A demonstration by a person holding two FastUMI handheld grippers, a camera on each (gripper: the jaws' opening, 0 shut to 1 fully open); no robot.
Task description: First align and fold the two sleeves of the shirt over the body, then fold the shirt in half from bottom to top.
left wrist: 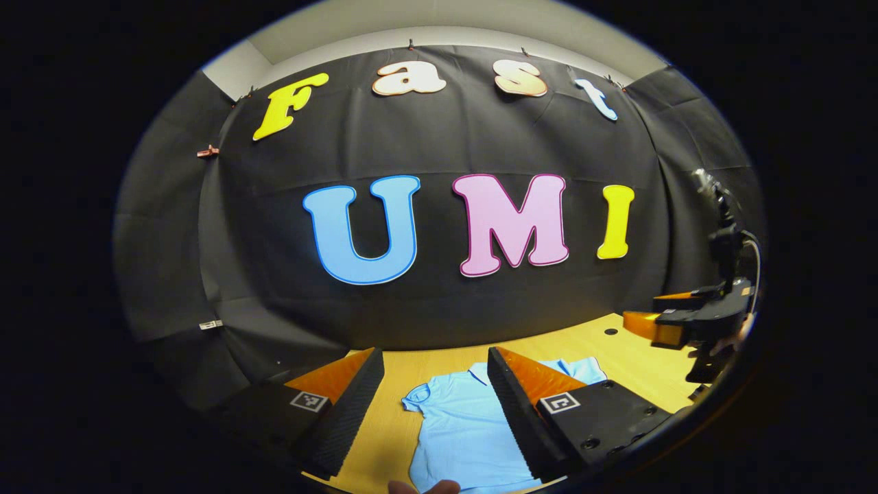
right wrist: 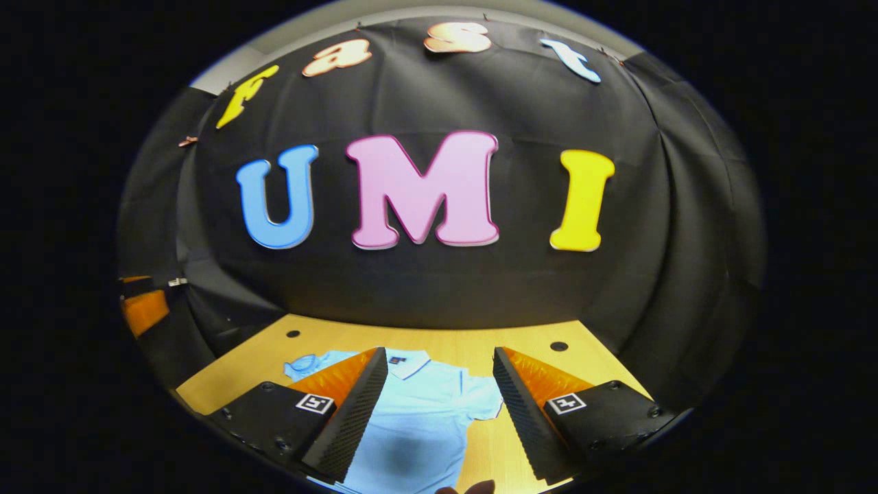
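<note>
A light blue short-sleeved shirt point(left wrist: 459, 425) lies flat on the wooden table point(left wrist: 638, 370), collar toward the booth wall and both sleeves spread out. My left gripper point(left wrist: 435, 405) hovers open above its left side, nothing between the fingers. In the right gripper view the same shirt point(right wrist: 425, 412) lies below my right gripper point(right wrist: 439, 412), which is open and empty above the shirt's right half. The right sleeve point(right wrist: 483, 401) shows between its fingers. The right gripper point(left wrist: 686, 322) also appears at the far right of the left gripper view, held above the table.
The black cloth wall stands close behind the table's far edge. Two round holes point(right wrist: 559, 346) sit in the table top near the back. A dark stand with a cable point(left wrist: 727, 233) rises at the right. A fingertip point(left wrist: 425, 487) peeks in at the bottom edge.
</note>
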